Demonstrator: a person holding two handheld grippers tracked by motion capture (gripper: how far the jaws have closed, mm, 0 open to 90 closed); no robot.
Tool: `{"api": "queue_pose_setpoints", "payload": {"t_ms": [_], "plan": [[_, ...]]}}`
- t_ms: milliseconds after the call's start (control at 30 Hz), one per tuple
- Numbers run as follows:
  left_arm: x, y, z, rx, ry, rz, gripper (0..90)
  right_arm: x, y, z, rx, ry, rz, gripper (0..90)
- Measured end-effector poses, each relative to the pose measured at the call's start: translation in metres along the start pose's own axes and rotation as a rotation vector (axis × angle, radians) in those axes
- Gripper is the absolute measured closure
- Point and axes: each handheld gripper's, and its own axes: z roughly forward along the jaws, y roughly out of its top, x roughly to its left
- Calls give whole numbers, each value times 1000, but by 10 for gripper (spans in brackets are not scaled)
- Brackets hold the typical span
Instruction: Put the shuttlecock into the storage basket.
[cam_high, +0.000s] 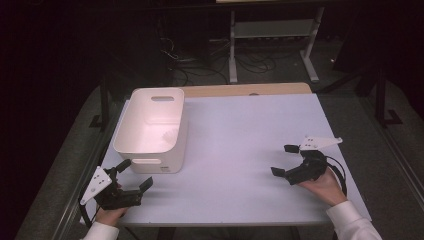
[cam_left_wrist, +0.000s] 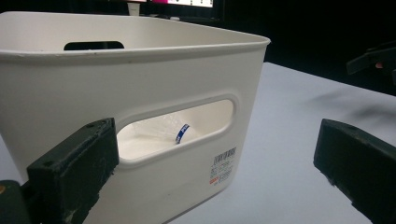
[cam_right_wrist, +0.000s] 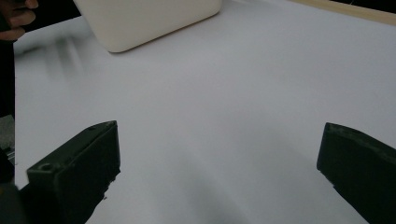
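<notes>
The bin (cam_high: 150, 127) is plain white inside and out, with a creamy tint on its sunlit inner walls; a small label (cam_left_wrist: 223, 167) on its side carries dark print with a touch of red. Through the handle slot, a clear item with a blue band (cam_left_wrist: 182, 133) shows against the white floor. The counter (cam_high: 250, 150) is pale lavender-white and unpatterned, edged at the far side by a light wood strip (cam_high: 247, 89). The left hand-held gripper (cam_high: 136, 174) is black with a white plate; the right hand-held gripper (cam_high: 283, 160) is black too, likewise topped by a white plate. Both sleeves (cam_high: 352, 225) are white. The surroundings are dark, nearly black.
</notes>
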Motion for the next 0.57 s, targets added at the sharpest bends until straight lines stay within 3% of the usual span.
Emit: {"api": "queue_pose_setpoints", "payload": {"t_ms": [433, 567], "plan": [[0, 0, 0, 2, -6, 11, 0, 2, -14, -18, -42, -28, 20, 0], [-1, 0, 1, -3, -6, -6, 0, 1, -17, -20, -46, -38, 28, 0]]}}
